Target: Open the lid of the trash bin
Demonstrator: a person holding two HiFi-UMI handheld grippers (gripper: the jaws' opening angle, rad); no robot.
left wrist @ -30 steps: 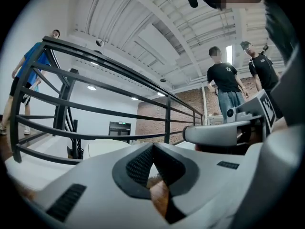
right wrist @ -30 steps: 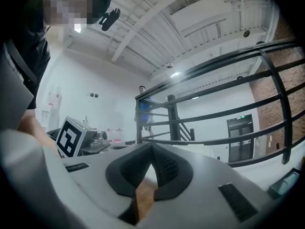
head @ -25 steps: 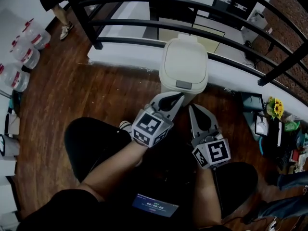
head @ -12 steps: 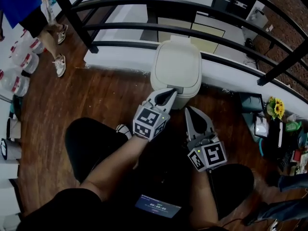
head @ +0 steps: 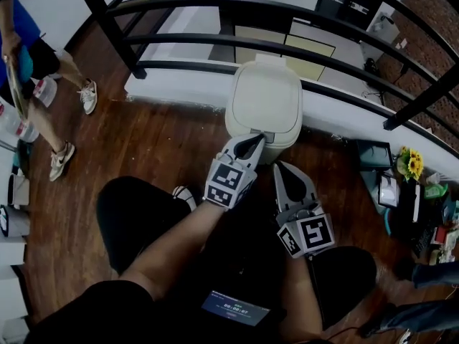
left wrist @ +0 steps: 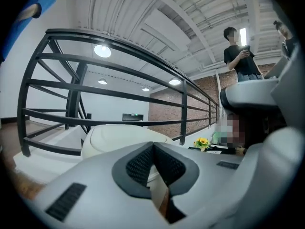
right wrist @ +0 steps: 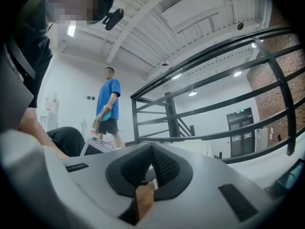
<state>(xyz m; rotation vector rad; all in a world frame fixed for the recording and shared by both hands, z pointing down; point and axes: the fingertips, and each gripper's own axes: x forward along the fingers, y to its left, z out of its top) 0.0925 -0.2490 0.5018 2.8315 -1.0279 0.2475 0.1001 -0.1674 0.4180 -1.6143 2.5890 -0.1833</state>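
A cream trash bin (head: 264, 100) stands against the white ledge under the railing, with its lid down. My left gripper (head: 258, 137) is shut with nothing in it, and its tip lies at the front edge of the lid, by the grey latch; whether it touches is unclear. In the left gripper view the bin (left wrist: 116, 136) rises just beyond the left gripper (left wrist: 153, 145). My right gripper (head: 280, 167) is shut and empty too, a little short of the bin's front right. In its own view the right gripper (right wrist: 152, 145) points level past the bin towards the railing.
A black metal railing (head: 287, 45) curves behind the bin. A person in blue (head: 32, 77) walks on the wooden floor at the left, near water bottles (head: 8, 124). Yellow flowers (head: 413, 162) and clutter lie at the right. Another person (left wrist: 240, 56) stands to the right.
My left gripper has dropped and closed in on the bin's front edge. The right gripper has shifted slightly. The passer-by in blue has walked down the left side.
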